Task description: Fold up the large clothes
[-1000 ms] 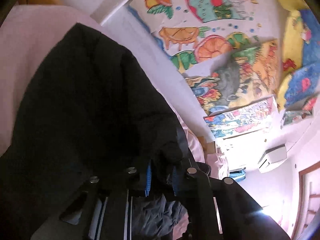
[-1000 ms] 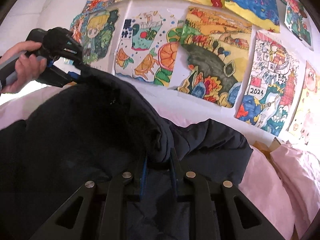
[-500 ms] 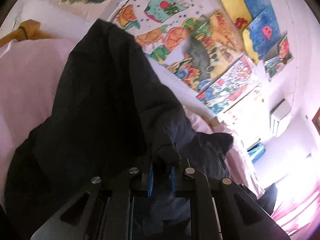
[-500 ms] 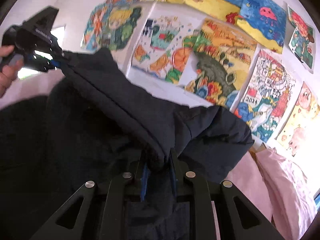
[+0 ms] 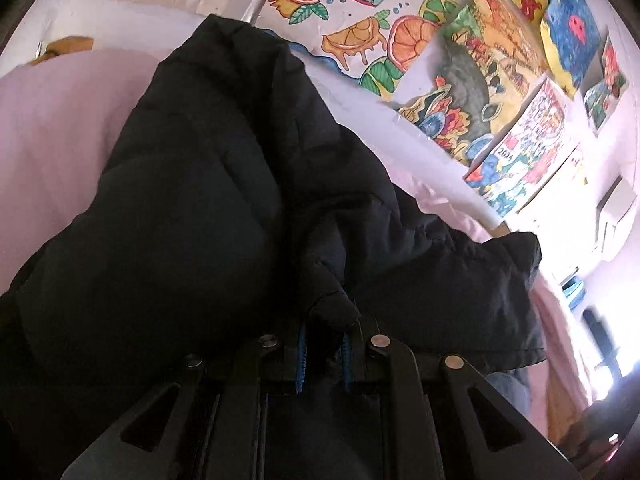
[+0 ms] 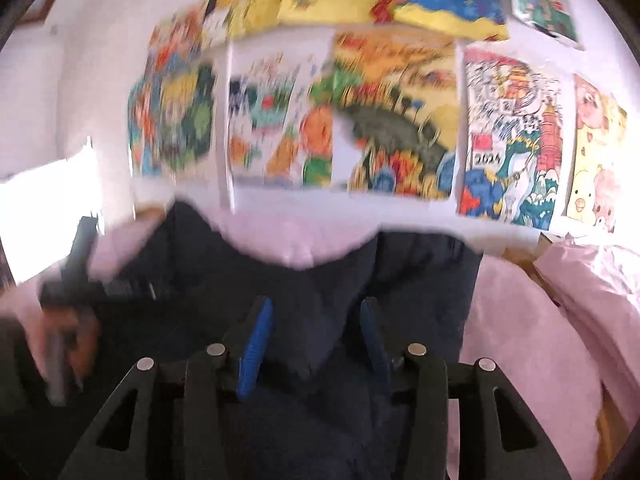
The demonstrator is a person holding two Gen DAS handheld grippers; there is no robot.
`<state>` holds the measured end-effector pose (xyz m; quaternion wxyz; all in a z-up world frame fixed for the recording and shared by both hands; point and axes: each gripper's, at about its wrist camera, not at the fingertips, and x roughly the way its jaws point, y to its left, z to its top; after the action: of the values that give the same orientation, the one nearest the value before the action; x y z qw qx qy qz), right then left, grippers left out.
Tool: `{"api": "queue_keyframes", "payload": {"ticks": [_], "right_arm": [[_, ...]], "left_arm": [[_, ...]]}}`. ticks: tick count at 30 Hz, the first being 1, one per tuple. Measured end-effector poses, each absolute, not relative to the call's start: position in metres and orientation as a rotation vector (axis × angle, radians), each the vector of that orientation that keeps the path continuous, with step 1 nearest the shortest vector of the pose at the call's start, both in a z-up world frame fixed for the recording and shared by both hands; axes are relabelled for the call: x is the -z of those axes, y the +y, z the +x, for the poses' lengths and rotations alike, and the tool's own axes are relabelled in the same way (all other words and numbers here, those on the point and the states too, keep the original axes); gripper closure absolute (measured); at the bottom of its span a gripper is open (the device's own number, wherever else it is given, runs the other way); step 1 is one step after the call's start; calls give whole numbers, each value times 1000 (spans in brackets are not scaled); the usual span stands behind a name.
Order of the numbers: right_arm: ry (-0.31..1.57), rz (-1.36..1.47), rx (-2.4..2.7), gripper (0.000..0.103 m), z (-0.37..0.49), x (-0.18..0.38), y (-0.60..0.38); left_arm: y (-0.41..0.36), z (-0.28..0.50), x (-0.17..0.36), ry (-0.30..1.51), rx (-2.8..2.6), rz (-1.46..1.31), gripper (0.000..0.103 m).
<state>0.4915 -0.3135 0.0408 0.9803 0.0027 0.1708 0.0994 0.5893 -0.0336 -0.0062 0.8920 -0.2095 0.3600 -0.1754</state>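
A large black padded jacket [image 5: 208, 208] lies on a pink bed sheet [image 5: 52, 128]. My left gripper [image 5: 324, 344] is shut on a fold of the jacket's edge, which bunches up between its blue pads. In the blurred right wrist view the jacket [image 6: 320, 288] lies flatter on the bed. My right gripper [image 6: 316, 340] is open with its blue pads [image 6: 256, 344] wide apart over the dark cloth. The left gripper [image 6: 76, 272] and the hand holding it show at the left.
A white wall [image 5: 360, 92] with several colourful children's paintings [image 6: 400, 120] stands behind the bed. Bunched pink bedding [image 6: 592, 292] lies at the right. An air conditioner [image 5: 616, 216] hangs at the far right.
My right gripper has opened and let go of the jacket, which has dropped flatter onto the bed. My left gripper keeps its hold and has lowered toward the bed.
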Motion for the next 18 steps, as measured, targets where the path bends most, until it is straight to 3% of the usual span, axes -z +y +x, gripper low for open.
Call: {"api": "queue_keyframes", "payload": {"ticks": [3, 6, 8, 11, 16, 18], "right_arm": [[442, -124, -182, 59, 532, -30, -284], [637, -226, -155, 68, 578, 15, -264], [625, -176, -146, 68, 580, 22, -270], [606, -103, -162, 68, 576, 21, -284], [570, -142, -142, 68, 571, 17, -279], [561, -160, -124, 68, 576, 16, -278]], "left_arm": [[-36, 591, 1, 751, 327, -399, 88], [-40, 587, -9, 762, 312, -350, 83], [-40, 582, -17, 761, 298, -309, 75], [-34, 571, -36, 731, 273, -272, 72], [-47, 552, -73, 456, 337, -170, 67], [-69, 569, -66, 514, 355, -84, 67]]}}
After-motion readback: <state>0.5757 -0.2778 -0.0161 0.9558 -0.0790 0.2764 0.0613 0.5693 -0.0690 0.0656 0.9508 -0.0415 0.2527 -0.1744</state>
